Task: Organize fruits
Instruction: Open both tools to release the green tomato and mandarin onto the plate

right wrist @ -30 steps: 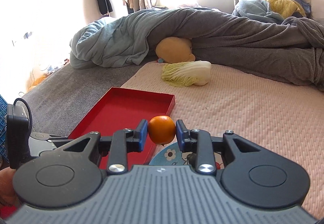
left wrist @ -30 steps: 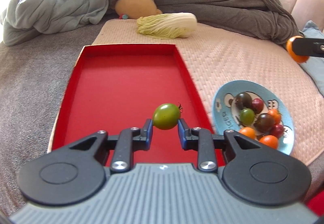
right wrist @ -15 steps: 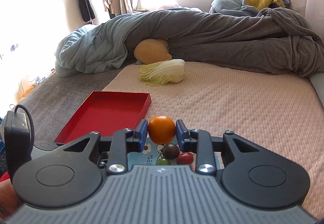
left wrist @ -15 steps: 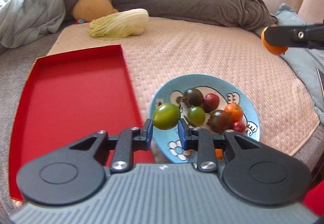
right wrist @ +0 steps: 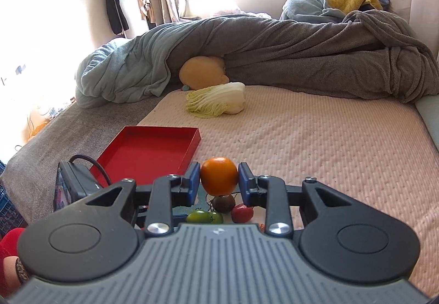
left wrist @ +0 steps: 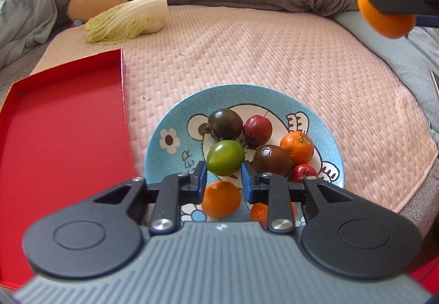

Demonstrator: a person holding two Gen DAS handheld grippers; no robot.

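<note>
Here the left hand-held gripper (left wrist: 223, 176) pinches a green tomato (left wrist: 225, 157) — the right hand-held gripper (right wrist: 219, 180) an orange tomato (right wrist: 219, 175).

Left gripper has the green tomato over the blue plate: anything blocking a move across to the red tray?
Nothing visible. The left gripper grips the green tomato above the blue plate; the red tray alongside is bare inside, only its low rim between.

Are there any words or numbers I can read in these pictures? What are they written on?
"ER": dark letters on the blue plate, running up its face beside the green tomato; the left gripper hides whatever comes before them, so the whole word cannot be told.
The small marks on each gripper's grey body are too small to read.
No other words or numbers show.
</note>
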